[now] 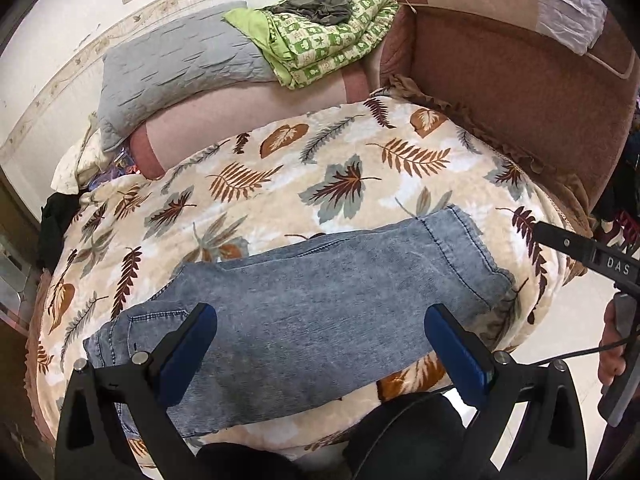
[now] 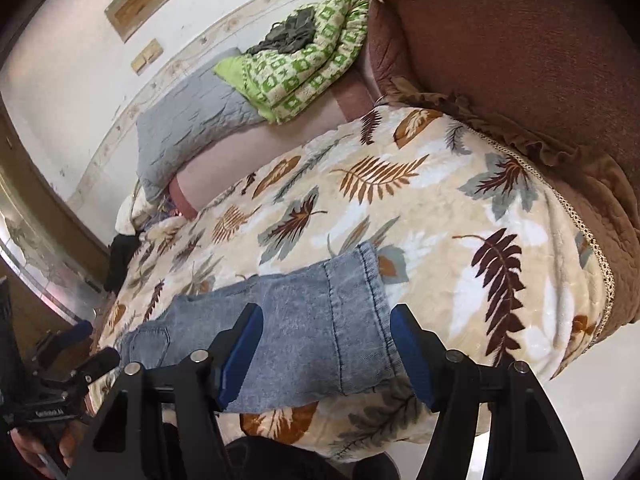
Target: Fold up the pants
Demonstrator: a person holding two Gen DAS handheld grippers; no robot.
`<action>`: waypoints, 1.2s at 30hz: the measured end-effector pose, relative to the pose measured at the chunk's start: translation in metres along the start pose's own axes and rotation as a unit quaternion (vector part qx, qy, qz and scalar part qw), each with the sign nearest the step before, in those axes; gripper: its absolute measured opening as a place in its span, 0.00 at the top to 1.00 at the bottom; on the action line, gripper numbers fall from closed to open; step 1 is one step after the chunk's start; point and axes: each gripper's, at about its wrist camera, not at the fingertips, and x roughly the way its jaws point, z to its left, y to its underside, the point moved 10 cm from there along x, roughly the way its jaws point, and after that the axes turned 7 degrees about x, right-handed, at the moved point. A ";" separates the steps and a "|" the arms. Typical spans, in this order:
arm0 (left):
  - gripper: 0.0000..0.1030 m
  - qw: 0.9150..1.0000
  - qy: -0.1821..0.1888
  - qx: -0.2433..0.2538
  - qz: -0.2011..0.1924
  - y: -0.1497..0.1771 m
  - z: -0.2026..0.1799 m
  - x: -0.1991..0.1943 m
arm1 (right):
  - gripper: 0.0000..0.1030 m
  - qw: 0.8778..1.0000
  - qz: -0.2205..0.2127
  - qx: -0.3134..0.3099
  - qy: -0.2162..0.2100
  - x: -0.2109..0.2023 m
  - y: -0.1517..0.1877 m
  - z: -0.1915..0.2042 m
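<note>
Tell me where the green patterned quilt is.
In both wrist views the green patterned quilt lies folded at the far end of the bed, overlapping the grey pillow, beside the brown headboard.

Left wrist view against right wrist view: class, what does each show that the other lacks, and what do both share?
Only the left wrist view shows the white cloth on the sofa back. Only the right wrist view shows the framed wall recess. Both show the jeans on the leaf blanket, the green quilt and the grey pillow.
</note>
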 end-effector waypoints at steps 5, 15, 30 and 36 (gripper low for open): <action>0.00 0.999 -0.024 -0.002 0.022 0.018 0.021 0.013 | 0.32 1.000 0.020 0.009 -0.012 0.003 0.012 -0.003; 0.00 0.994 -0.041 -0.059 0.084 0.061 0.067 0.055 | 0.32 0.994 0.046 0.092 -0.047 0.010 0.027 -0.039; 0.00 0.987 -0.011 -0.052 0.152 0.087 0.045 0.115 | 0.38 0.995 0.077 0.063 0.021 0.108 -0.021 -0.040; 0.00 0.985 -0.017 -0.054 0.166 0.091 0.051 0.131 | 0.75 0.990 0.115 0.035 0.067 0.158 -0.028 -0.039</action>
